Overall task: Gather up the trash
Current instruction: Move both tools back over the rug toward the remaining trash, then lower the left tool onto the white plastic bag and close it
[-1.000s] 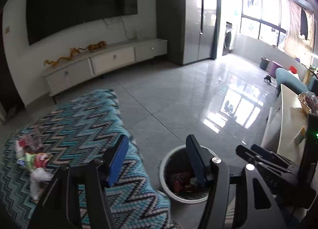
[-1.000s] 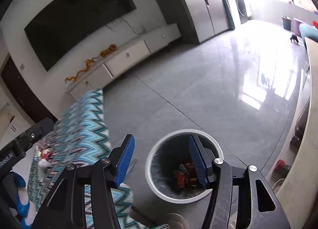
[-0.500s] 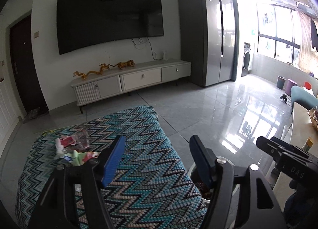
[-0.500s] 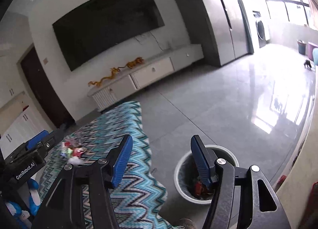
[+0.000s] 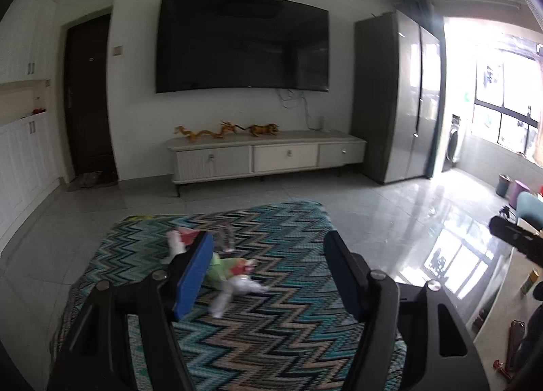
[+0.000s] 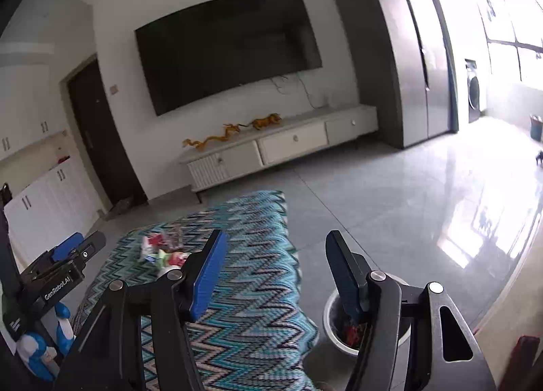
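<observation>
A large dark television hangs on the white wall at twelve o'clock. Below it stands a long white cabinet with drawers, and gold dragon figures lie along its top toward eleven. A dark door is at ten o'clock, a tall grey wardrobe at two. A zigzag-patterned cloth spreads at six, with glossy floor tiles beyond.

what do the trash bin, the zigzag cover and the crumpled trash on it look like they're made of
Trash bin: smooth white rim, probably plastic, apparently with a dark liner.
Zigzag cover: woven or knitted fabric; the texture looks stitched and it drapes over the edge.
Crumpled trash: seemingly thin printed plastic wrappers and white tissue or paper; motion blur leaves that uncertain.
</observation>
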A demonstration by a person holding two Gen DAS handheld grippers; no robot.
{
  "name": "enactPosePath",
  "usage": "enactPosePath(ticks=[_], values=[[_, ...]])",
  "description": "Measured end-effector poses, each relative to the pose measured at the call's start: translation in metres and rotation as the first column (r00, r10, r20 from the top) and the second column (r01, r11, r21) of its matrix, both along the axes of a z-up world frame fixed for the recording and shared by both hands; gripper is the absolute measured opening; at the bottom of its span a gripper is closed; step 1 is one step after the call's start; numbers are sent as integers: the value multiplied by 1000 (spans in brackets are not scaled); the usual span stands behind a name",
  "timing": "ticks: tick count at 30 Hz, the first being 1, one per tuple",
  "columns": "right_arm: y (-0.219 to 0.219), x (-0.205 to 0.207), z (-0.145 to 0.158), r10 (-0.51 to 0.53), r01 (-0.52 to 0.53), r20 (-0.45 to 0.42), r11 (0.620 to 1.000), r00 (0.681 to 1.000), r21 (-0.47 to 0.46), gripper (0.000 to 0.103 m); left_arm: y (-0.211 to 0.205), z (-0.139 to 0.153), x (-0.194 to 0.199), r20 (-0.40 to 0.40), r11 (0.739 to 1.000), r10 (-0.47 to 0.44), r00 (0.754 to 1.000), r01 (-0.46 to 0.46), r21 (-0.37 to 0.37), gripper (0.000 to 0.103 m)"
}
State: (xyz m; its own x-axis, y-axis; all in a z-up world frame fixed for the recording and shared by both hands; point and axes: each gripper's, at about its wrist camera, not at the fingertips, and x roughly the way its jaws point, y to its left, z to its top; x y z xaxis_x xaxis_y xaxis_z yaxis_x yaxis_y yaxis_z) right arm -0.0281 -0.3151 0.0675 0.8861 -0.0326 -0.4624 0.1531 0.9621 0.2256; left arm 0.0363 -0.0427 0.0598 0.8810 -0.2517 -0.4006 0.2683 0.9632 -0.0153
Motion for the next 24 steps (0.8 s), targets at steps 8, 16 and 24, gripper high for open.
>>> enactPosePath(ticks=[8, 16, 24], values=[[42, -5, 33, 108, -107, 40, 994, 993, -32, 61, 97, 13, 0, 32, 990, 142, 989, -142, -7, 66], [76, 27, 37, 237, -237, 38, 971, 971, -21, 63, 155, -8, 21, -21, 978, 200, 980, -201, -55, 66], [96, 94, -5, 319, -319, -72, 948, 945, 9, 63, 128, -67, 69, -190, 998, 19, 982, -31, -58, 64]])
